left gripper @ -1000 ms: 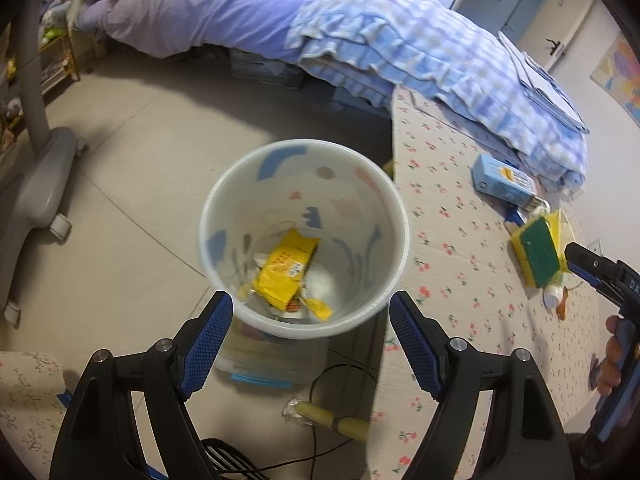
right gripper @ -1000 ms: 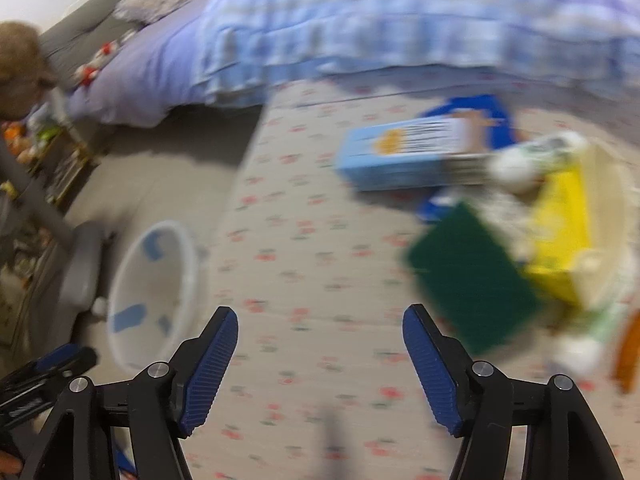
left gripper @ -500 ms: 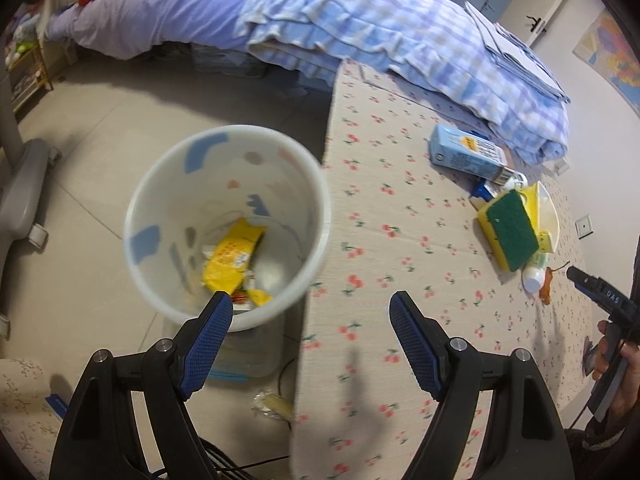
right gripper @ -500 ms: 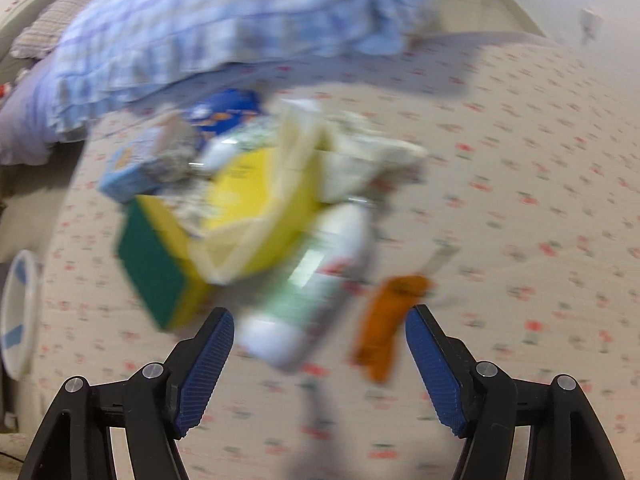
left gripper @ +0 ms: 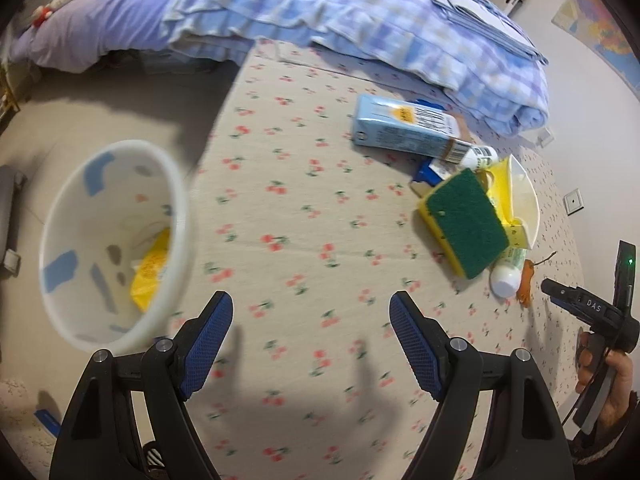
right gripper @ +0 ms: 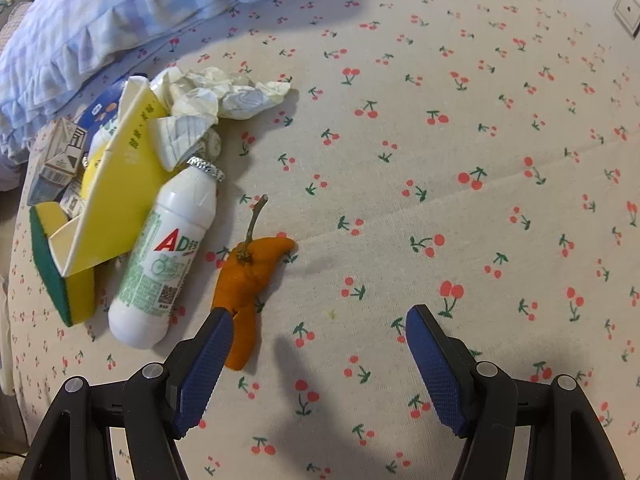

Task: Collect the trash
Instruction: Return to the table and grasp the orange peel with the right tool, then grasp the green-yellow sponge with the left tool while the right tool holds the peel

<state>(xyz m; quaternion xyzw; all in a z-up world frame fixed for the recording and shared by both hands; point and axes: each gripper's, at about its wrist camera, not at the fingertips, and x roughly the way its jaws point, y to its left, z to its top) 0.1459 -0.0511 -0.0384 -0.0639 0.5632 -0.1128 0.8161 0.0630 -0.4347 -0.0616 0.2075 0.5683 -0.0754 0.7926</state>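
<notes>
Trash pile: one loose heap on the cherry-print surface, left half of the right wrist view, right side of the left wrist view.
Orange peel: one, nearest piece, lower centre-left of the right wrist view; curled strip with a thin stem poking up; its lower end lies behind the left fingertip in that view, contact cannot be told.
White bottle: one, lying on its side just left of the peel, green print and red "AD" lettering, foil ring at the neck.
Sponge: one, yellow with a green scouring face, tilted against the pile.
Yellow carton tray: one, opened, lying over the sponge and beside the bottle.
Crumpled paper: one wad, white, at the far end of the pile.
Blue milk carton: one, lying flat, farther up in the left wrist view.
Bin: one white pail with blue patches, lower left of the left wrist view, off the surface's edge; a yellow wrapper lies inside.
Right gripper: two blue-padded fingers spread wide, nothing between them, over bare cloth right of the peel.
Left gripper: two fingers spread wide, gripping nothing, above the surface between bin and pile.
Bed: one, along the top of both views, blue checked quilt.
</notes>
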